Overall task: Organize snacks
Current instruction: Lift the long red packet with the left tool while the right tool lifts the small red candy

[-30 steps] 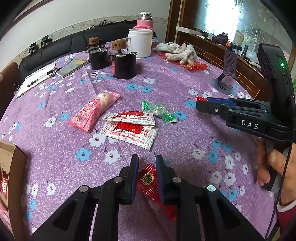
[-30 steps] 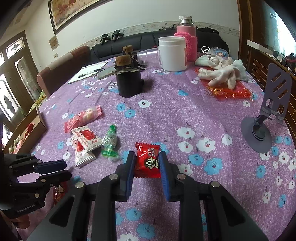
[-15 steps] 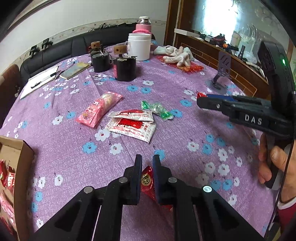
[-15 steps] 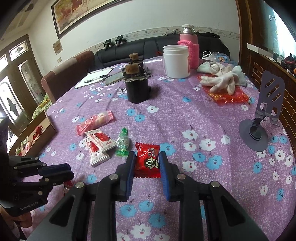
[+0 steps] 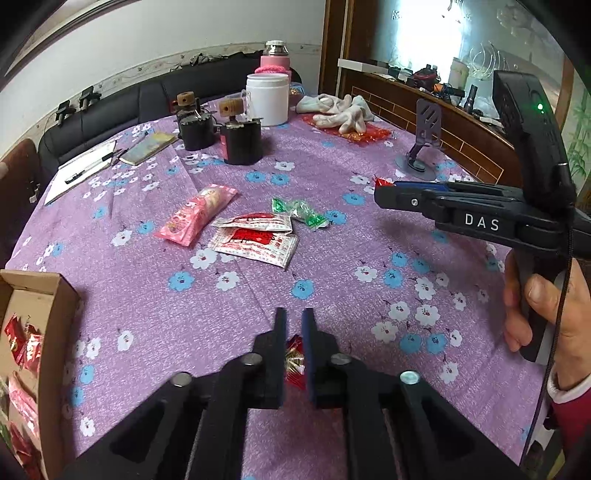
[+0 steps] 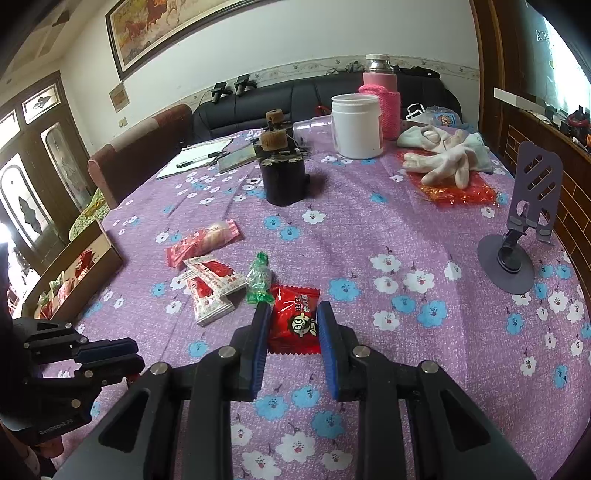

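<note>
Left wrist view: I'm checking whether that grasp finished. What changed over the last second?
The left gripper has just been closing its fingers on the small red snack packet; it now pinches it. The cardboard box has come further into view at the left edge. The right gripper keeps its red candy packet as before. The loose snacks on the tablecloth stayed put.

Daylight pours in from the window (image 5: pixel 424 33) at the upper right of the left wrist view, blown out to white glare there. The purple worktop (image 5: pixel 332 258) is evenly and brightly lit. The dark jar (image 6: pixel 284 181) throws a soft shadow towards the right. Both fisheye views bend straight lines strongly and darken to black at the corners. Focus is sharp, with no motion blur.
</note>
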`<state>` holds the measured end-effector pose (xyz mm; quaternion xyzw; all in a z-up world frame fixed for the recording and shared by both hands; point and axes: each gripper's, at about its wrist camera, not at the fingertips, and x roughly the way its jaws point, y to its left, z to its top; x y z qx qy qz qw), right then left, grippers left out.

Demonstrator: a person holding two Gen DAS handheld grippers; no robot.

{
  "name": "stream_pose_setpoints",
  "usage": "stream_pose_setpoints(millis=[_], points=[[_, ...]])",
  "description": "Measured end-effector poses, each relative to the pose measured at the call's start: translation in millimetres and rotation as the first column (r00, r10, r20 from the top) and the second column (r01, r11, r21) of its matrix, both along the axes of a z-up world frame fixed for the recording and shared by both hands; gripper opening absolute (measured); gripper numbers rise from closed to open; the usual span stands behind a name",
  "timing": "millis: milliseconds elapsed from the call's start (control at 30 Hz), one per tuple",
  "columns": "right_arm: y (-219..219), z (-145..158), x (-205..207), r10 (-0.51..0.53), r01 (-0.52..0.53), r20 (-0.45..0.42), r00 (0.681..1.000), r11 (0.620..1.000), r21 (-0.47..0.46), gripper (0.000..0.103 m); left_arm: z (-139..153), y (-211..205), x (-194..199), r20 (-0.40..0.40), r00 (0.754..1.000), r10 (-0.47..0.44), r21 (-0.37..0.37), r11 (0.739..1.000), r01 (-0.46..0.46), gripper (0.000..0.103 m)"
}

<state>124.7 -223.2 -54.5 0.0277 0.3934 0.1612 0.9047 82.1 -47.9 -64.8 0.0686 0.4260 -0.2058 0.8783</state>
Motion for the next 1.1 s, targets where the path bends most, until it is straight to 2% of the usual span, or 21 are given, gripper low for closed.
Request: stream_pose_setpoints(millis=[267,367,433,500,533,567,600,800,833,867,933,1100], points=[[9,8,-8,0.018,-0.018,0.016,1.0,1.0,0.012,0.025,10,16,-9,0.014,1.0,0.017,-0.018,1.0,-0.017,0.004],[12,9,-10,0.025,-0.025,0.018,1.0,1.0,0.013,0.025,5,11,-12,-0.025,0.999,-0.044,-0.017,0.999,0.044,0.005],[15,10,-12,0.03,-0.031,0.017,0.999,0.999,0.015,0.025,1,-1,-20,-0.002,0.996,-0.094,0.045,0.995,0.094,0.007],[16,11,-14,0.035,-0.035,0.016,0.999,0.999,0.015,0.025,0,-9,-28,0.003,0.99,-0.141,0.078,0.987,0.14,0.029],[17,11,-14,0.036,-0.036,0.016,0.999,0.999,0.016,0.025,-1,-12,-31,0.014,0.988,-0.152,0.095,0.984,0.15,0.065],[17,11,-15,0.036,-0.036,0.014,0.999,0.999,0.018,0.025,0,-14,-34,0.025,0.987,-0.157,0.108,0.982,0.154,0.094],[17,11,-15,0.035,-0.035,0.013,0.999,0.999,0.019,0.025,0,-15,-37,0.043,0.985,-0.168,0.12,0.98,0.162,0.097],[16,11,-17,0.026,-0.026,0.009,1.0,0.999,0.02,0.025,-2,-12,-32,0.013,0.982,-0.189,0.079,0.979,0.187,0.096],[16,11,-18,0.025,-0.025,0.009,1.0,0.999,0.021,0.025,-4,-11,-30,-0.001,0.982,-0.187,0.075,0.98,0.187,0.088],[15,11,-18,0.023,-0.024,0.009,1.0,0.999,0.022,0.025,-6,-10,-28,-0.018,0.983,-0.184,0.074,0.98,0.185,0.075],[15,11,-18,0.025,-0.025,0.01,1.0,0.999,0.024,0.025,-15,-9,-25,-0.055,0.983,-0.178,0.084,0.98,0.182,0.066],[16,12,-19,0.026,-0.026,0.011,1.0,0.999,0.025,0.025,-32,-16,-31,-0.078,0.978,-0.196,0.156,0.966,0.206,0.063]])
